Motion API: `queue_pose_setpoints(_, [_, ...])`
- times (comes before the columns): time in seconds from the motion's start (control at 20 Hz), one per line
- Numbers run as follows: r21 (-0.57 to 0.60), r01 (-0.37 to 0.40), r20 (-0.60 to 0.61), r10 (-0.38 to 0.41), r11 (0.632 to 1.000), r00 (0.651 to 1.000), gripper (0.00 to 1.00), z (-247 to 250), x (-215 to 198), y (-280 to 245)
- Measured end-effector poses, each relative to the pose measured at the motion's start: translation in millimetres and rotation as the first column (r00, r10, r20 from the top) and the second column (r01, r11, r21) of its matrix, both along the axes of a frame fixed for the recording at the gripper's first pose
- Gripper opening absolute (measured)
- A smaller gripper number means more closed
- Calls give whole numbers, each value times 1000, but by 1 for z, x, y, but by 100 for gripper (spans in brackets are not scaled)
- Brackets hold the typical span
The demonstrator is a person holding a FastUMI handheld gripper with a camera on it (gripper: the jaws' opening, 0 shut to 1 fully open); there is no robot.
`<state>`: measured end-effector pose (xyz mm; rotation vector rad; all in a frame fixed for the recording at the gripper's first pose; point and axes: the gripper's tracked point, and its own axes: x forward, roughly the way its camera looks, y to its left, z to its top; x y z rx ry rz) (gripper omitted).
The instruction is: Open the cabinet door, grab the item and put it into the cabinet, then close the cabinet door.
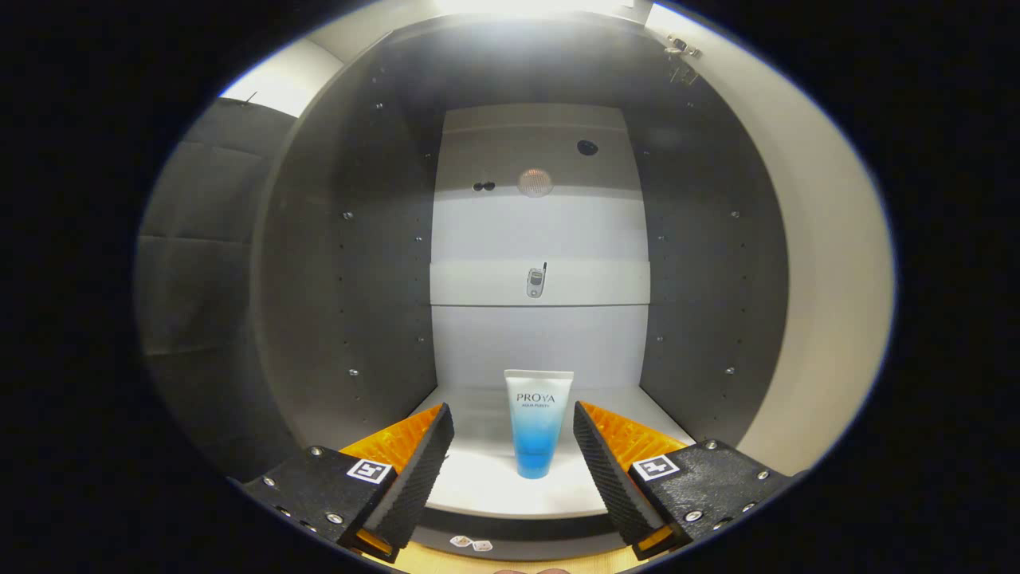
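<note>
A white-and-blue tube (538,422) stands upright, cap down, on the white bottom shelf (486,486) inside the open cabinet. My gripper (512,426) is open, with its two fingers on either side of the tube and a gap on each side. Neither pad touches the tube. The cabinet door (821,263) is swung open to the right, its hinge (681,60) showing near the top. A small phone-shaped object (536,281) sits on the upper shelf (478,283) further back.
Dark grey cabinet side walls (351,263) with rows of peg holes close in on both sides. A round light (535,182) and a dark hole (587,147) mark the back panel. Two small white dice-like pieces (472,544) lie below the shelf's front edge.
</note>
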<state>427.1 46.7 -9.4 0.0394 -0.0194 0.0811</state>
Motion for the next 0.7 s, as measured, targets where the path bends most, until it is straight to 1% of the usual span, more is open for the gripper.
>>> queue_pose_setpoints(0.2, [81,-23,-32,25,996,999,94,3,-59,0])
queue_pose_setpoints(0.3, [89,10,-74,-3,996,997,94,-5,-93,-8])
queue_pose_setpoints(0.4, [98,6,-84,2,995,996,94,-10,-131,-7])
queue_pose_setpoints(0.45, [97,-2,-74,9,995,997,94,-11,-149,-6])
queue_pose_setpoints(0.55, [48,-15,-59,18,999,998,94,-16,-183,-9])
queue_pose_setpoints(0.6, [24,-11,-54,12,1000,998,94,-18,-200,-13])
queue_pose_setpoints(0.7, [11,-10,-51,11,1000,999,94,-23,-234,-15])
